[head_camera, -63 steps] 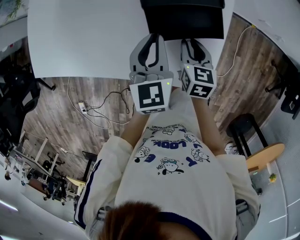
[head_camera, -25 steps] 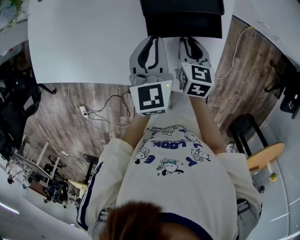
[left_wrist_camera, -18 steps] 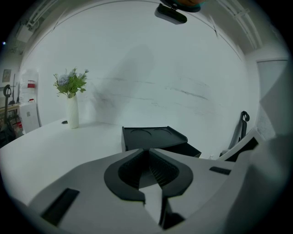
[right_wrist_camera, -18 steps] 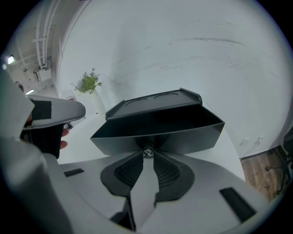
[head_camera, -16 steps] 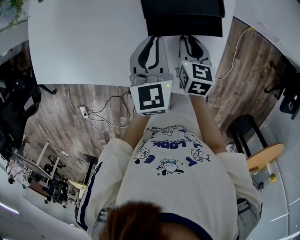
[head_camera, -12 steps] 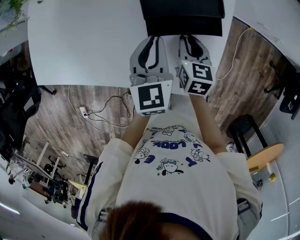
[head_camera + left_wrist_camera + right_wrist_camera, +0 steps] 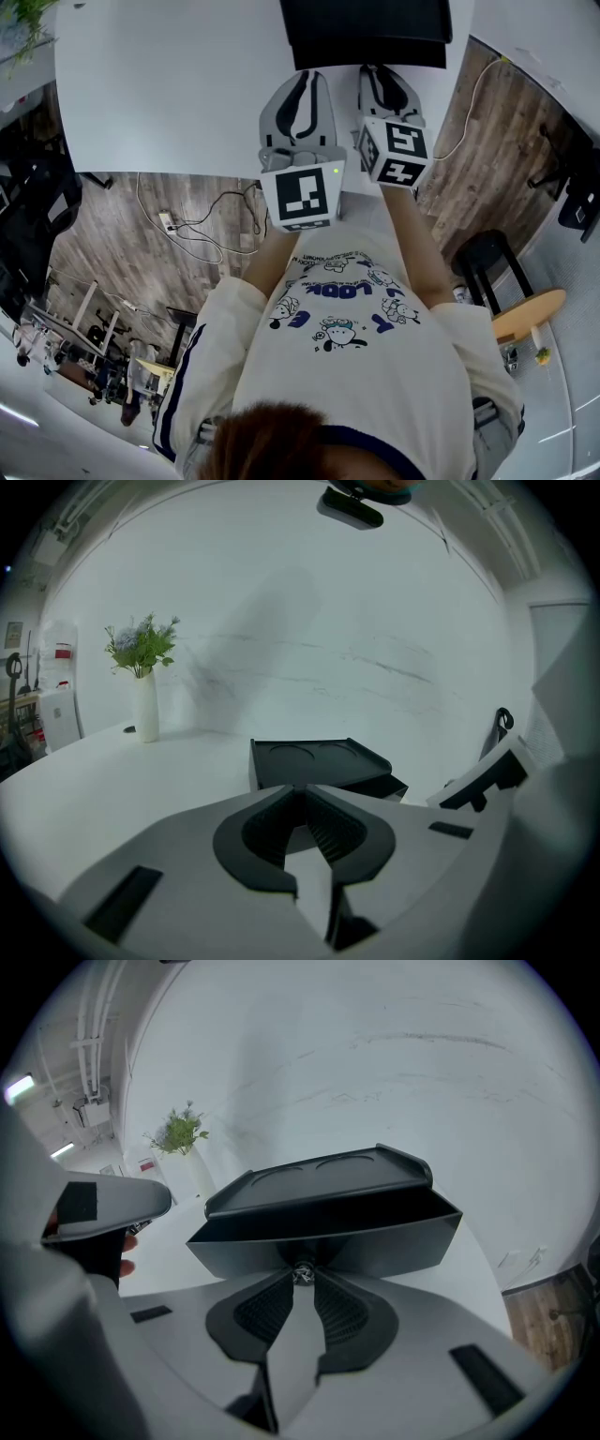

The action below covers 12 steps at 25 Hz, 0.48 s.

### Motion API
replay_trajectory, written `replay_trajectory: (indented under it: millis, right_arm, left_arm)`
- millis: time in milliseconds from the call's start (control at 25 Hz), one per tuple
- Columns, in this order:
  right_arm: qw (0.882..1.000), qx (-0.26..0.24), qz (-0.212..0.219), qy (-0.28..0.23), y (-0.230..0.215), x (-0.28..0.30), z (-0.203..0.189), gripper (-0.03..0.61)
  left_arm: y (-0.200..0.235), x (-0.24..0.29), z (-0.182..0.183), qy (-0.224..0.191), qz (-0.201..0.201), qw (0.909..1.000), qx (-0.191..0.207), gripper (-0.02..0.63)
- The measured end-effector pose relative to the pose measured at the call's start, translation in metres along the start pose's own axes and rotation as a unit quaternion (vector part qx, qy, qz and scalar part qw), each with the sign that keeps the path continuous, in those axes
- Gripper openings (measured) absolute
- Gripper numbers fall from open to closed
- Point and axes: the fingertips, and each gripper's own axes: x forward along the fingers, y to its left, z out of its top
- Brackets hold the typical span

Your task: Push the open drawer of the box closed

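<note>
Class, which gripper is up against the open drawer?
The right gripper: its tips close on the drawer's knob; the left gripper is short of the box.

Light is bright and even, focus sharp, with fisheye bending and dark corners.

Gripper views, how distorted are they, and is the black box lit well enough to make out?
Right gripper view: strong fisheye with dark corners, the black box sharp, its open drawer shaded inside. Left gripper view: same fisheye, dimmer and bluish.
</note>
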Motion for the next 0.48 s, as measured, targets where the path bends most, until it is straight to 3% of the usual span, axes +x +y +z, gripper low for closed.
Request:
replay_trajectory:
  millis: [480]
  right_arm:
    - [1.0, -0.002, 0.004, -0.005, -0.001, 0.014, 0.013, 0.084]
  left_arm:
    - [0.006, 0.007, -0.001, 0.008, 0.006, 0.9999, -0.006, 0.044]
